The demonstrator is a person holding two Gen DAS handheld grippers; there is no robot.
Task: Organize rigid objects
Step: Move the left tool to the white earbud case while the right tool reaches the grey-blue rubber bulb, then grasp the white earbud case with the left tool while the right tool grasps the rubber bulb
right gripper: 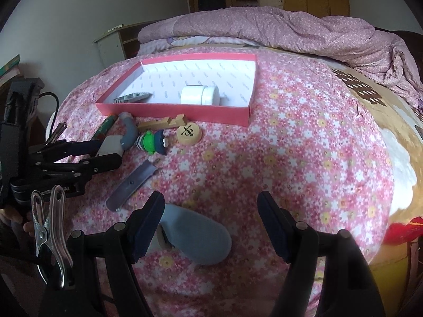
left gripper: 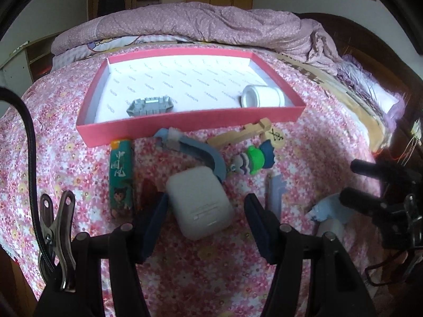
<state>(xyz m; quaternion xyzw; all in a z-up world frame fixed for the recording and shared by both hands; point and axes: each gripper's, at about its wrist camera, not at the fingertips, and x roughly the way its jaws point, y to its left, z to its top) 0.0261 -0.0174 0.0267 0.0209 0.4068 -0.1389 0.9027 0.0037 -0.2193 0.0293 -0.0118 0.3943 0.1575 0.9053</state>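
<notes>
The white, rounded case (left gripper: 200, 203) lies between the spread, non-contacting jaws of the left hand-held gripper (left gripper: 205, 227), long axis diagonal. The right hand-held gripper (right gripper: 210, 227) is released over a blue-grey oval piece (right gripper: 197, 240).

- round wooden chess piece (right gripper: 188, 132): one black Chinese character on its top face, reads like 车, not certain
- green tube (left gripper: 121, 177): white Chinese characters down its side, 中国 legible, third character unclear
- pink box (left gripper: 185, 124): repeated grey print on white lining, too small to read
</notes>
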